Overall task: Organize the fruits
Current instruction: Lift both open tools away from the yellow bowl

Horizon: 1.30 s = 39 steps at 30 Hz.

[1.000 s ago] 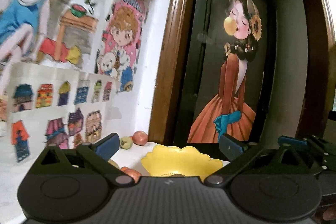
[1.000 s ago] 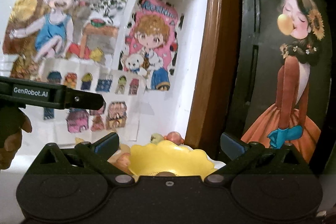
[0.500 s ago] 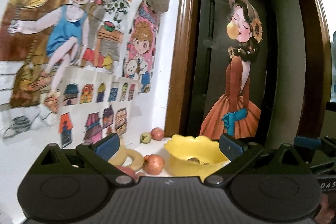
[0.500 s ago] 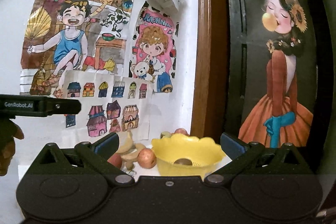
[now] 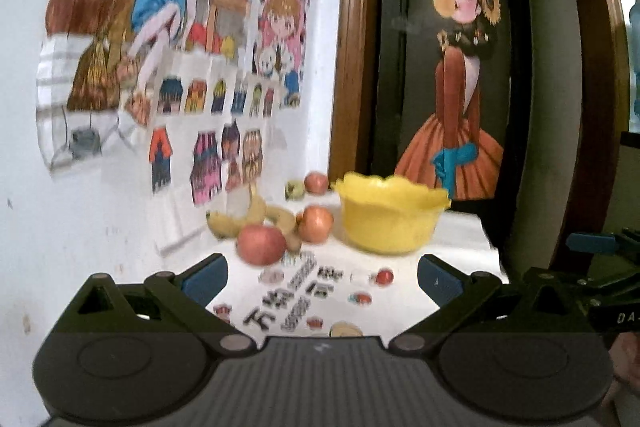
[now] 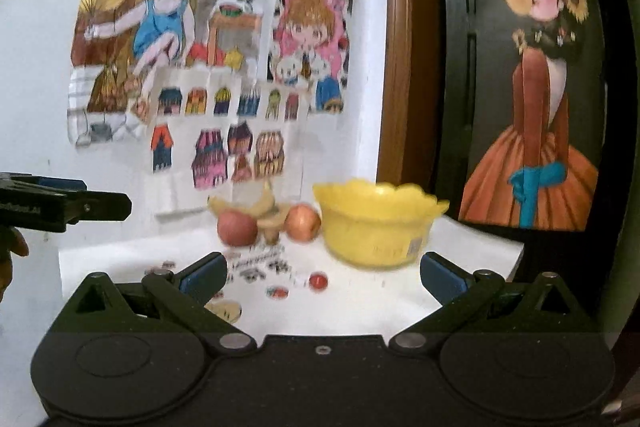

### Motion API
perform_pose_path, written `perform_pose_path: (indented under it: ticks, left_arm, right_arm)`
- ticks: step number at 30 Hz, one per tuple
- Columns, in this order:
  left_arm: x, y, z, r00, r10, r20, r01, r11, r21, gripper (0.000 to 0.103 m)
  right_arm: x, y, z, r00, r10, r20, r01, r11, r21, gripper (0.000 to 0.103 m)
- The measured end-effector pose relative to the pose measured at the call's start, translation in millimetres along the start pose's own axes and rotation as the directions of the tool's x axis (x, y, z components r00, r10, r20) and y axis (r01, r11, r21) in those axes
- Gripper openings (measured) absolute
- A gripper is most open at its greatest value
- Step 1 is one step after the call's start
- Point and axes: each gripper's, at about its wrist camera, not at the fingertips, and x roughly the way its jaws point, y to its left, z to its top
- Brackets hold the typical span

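Observation:
A yellow scalloped bowl point(image 5: 390, 217) point(image 6: 376, 223) stands on a white table point(image 5: 460, 231) point(image 6: 472, 255). Left of it lie two red apples point(image 5: 260, 245) point(image 5: 316, 223), also seen in the right wrist view point(image 6: 237, 227) point(image 6: 303, 222), with bananas point(image 5: 240, 217) point(image 6: 256, 205) behind them. Farther back sit a small green fruit point(image 5: 295, 189) and a red fruit point(image 5: 316, 182). My left gripper point(image 5: 320, 277) is open and empty, short of the fruit. My right gripper point(image 6: 322, 277) is open and empty too, facing the bowl.
The table stands in a corner: a white wall with cartoon posters point(image 5: 180, 39) on the left, a dark wood-framed door with a painted lady point(image 5: 456, 75) behind. Printed stickers point(image 5: 304, 287) cover the tabletop. The other gripper shows at the edges point(image 5: 600, 247) point(image 6: 60, 205).
Both grippers have drawn back and tilted down, so the table, fruit and bowl show more fully and farther off. Both stay open and empty.

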Motion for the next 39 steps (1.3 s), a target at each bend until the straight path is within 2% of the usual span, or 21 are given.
perform_pose_path:
  ticks: [7, 17, 24, 30, 39]
  left_arm:
    - [10.4, 5.6, -20.3, 0.997, 0.001, -0.081, -0.004, 1.0, -0.028, 0.103]
    - [32.8, 13.1, -20.8, 0.992, 0.011, -0.128, -0.015, 0.999, -0.034, 0.103]
    - [52.4, 24.1, -10.7, 0.988, 0.015, -0.155, -0.02, 0.999, -0.035, 0.103]
    - [69.0, 35.9, 9.6, 0.987, 0.038, -0.157, -0.038, 0.999, 0.008, 0.103]
    - [129.1, 53.5, 21.9, 0.982, 0.061, -0.181, -0.055, 0.998, 0.036, 0.103]
  right_arm:
    - [13.7, 0.0, -16.2, 0.997, -0.007, -0.08, 0.009, 1.0, 0.028, 0.102]
    - [41.4, -1.1, -26.4, 0.988, 0.005, -0.154, 0.002, 0.999, 0.045, 0.102]
    - [63.5, -2.3, -24.8, 0.984, 0.028, -0.176, -0.018, 0.998, 0.06, 0.102]
    - [87.1, -7.0, -14.1, 0.982, 0.058, -0.182, -0.046, 0.997, 0.067, 0.102]
    - [147.8, -28.1, -5.3, 0.971, 0.092, -0.22, -0.058, 0.986, 0.153, 0.102]
